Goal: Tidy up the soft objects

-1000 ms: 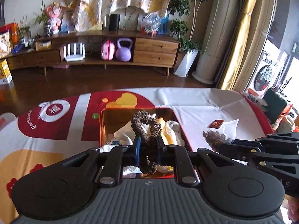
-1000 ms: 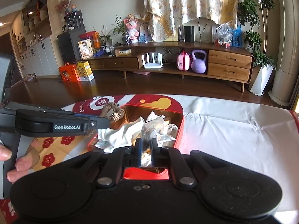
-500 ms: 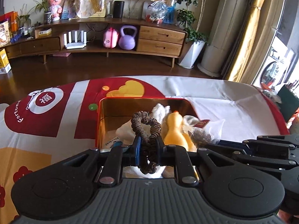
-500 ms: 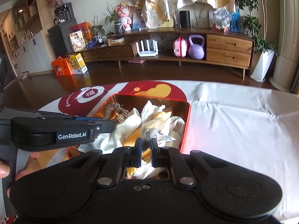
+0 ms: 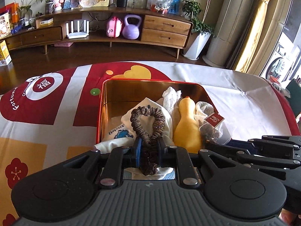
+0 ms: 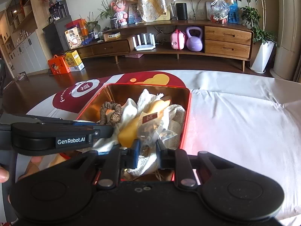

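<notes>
Now drop-off step. Left gripper pinches brown scrunchie over red tin. Right gripper jaws opening, tea bag between them, above soft pile in tin. Next, I think: left lets go too, both lift away.

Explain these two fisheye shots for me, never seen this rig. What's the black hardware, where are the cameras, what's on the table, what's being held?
No robot arm here: a person holds a two-finger gripper in each hand, and each carries a camera looking out along its fingers. One picture comes from each.

The left gripper is clamped on a brown scrunchie. The right gripper has a clear tea bag pouch between its fingers, and its jaws are opening.

Both hover over a red tin on a red, white and yellow tablecloth. Inside lie a yellow duck-shaped toy, white printed cloth and white lace or mesh pieces. A fingertip shows at the right view's edge.
</notes>
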Demonstrator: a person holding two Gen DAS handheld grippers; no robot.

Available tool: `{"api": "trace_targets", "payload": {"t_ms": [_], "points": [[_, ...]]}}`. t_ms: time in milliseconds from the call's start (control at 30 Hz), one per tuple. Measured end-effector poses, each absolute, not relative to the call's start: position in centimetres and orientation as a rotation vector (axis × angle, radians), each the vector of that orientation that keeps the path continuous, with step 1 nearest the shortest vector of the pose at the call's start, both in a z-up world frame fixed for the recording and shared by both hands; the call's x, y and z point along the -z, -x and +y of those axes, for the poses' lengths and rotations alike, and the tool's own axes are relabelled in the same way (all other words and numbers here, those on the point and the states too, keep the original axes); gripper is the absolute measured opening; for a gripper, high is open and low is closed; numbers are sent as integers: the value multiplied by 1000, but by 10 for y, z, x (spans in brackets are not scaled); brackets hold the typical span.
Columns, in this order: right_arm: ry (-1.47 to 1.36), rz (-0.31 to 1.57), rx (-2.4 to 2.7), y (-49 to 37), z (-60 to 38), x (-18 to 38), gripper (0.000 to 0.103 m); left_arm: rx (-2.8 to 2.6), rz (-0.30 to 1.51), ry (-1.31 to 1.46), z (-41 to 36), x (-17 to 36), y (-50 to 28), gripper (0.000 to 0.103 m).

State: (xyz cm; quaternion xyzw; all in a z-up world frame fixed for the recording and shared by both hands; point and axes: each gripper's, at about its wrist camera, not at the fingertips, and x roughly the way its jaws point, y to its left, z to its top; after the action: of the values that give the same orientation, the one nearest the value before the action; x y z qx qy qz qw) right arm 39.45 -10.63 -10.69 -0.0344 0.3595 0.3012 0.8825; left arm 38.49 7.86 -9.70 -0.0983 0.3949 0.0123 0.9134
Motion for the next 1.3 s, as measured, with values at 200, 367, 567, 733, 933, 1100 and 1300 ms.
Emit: {"api": "trace_targets", "payload": {"t_ms": [200,367,567,733,933,1100,1300], "points": [[61,734,-620,-390,-112,102,27,-27,825,217,80,94,-381,21],[47,719,-618,-386,-117,95,35,-23,811,197,77,87,-374,27],[35,695,-629,-374,-122,82,40,-14,775,184,73,73,-359,29],[25,664,-641,-359,-129,69,51,-4,731,186,70,58,-340,71],[21,633,-649,-341,-139,54,59,-1,693,180,65,41,-318,72],[7,606,-657,-322,-149,43,68,-1,669,174,60,28,-298,78],[4,561,-657,-299,-160,34,86,-2,642,165,53,15,-271,83]]}}
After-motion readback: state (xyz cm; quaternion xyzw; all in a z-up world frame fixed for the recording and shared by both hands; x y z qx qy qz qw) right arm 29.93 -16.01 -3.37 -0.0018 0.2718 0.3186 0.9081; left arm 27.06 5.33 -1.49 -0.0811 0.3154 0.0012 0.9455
